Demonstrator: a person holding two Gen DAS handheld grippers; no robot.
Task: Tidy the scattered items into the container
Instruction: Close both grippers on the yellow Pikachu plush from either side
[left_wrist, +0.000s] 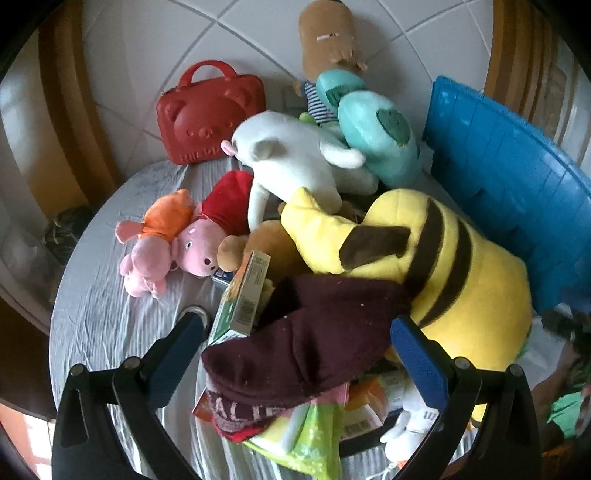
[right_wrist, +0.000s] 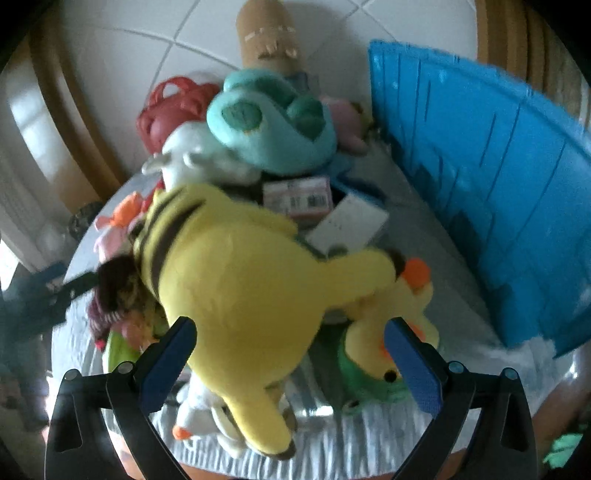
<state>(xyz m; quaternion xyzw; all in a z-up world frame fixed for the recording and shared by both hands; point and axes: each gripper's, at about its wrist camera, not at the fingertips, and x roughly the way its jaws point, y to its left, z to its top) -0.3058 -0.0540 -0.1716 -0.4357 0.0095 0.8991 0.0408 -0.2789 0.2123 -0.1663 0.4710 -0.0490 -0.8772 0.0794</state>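
Note:
A heap of soft toys and boxes lies on a grey cloth (left_wrist: 103, 295). A big yellow plush with brown stripes (left_wrist: 454, 258) (right_wrist: 229, 280) tops the heap. A dark maroon knit hat (left_wrist: 303, 343) lies in front of it. My left gripper (left_wrist: 299, 339) is open, its fingers either side of the hat. My right gripper (right_wrist: 290, 343) is open over the yellow plush's lower body. A blue plastic basket (left_wrist: 517, 184) (right_wrist: 487, 192) stands at the right. A pink pig plush (left_wrist: 166, 243), a white plush (left_wrist: 295, 155) and a teal plush (left_wrist: 373, 129) lie behind.
A red bear-face case (left_wrist: 207, 114) stands at the back left. A brown plush (left_wrist: 328, 33) lies on the white tiled floor beyond. Small cartons (left_wrist: 243, 295) (right_wrist: 303, 195) and a green packet (left_wrist: 314, 439) sit within the heap. A small yellow-and-green plush (right_wrist: 384, 350) lies near my right gripper.

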